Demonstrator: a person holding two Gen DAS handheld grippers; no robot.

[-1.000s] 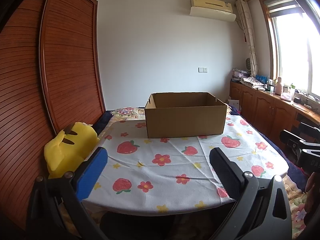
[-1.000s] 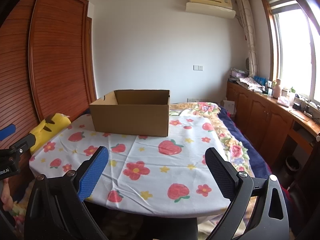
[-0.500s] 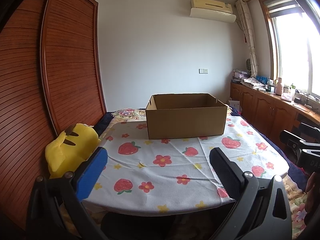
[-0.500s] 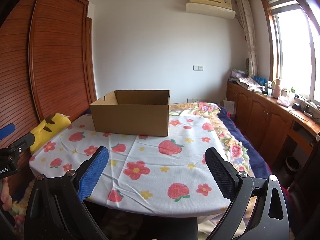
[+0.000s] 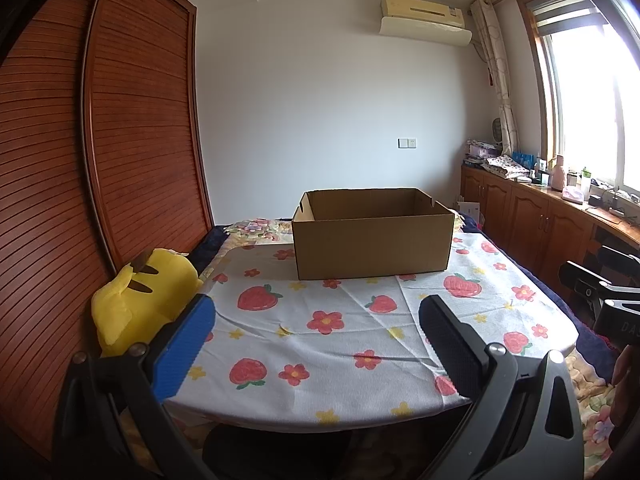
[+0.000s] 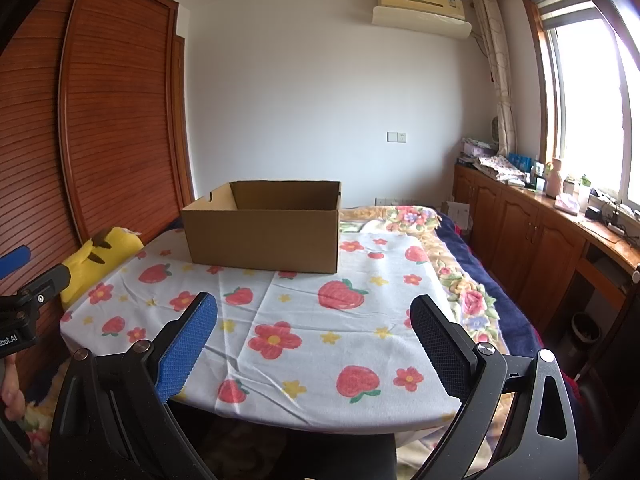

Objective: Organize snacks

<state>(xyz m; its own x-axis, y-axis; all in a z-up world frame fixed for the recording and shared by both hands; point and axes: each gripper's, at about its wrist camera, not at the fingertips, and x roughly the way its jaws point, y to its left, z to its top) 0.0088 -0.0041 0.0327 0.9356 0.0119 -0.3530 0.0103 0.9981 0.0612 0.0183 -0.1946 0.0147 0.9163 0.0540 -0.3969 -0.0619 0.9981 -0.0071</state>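
Observation:
An open brown cardboard box [image 5: 370, 236] [image 6: 264, 232] stands at the far side of a table covered by a white cloth [image 5: 332, 340] [image 6: 304, 320] printed with strawberries and flowers. No snacks show in either view, and the box's inside is mostly hidden. My left gripper [image 5: 316, 312] hangs open above the table's near edge, with nothing between its fingers. My right gripper [image 6: 314, 312] is open too, held over the near edge further to the right. Each gripper shows at the side of the other's view.
A yellow plush toy [image 5: 140, 300] [image 6: 100, 256] leans at the table's left against a wooden slatted wardrobe [image 5: 100, 160]. A bed with a flowered blanket [image 6: 460, 280] runs along the right. Wooden cabinets [image 6: 532, 240] with clutter stand under the window.
The left wrist view has tilted slightly upward, so the box sits a little lower in it. The right gripper has not moved.

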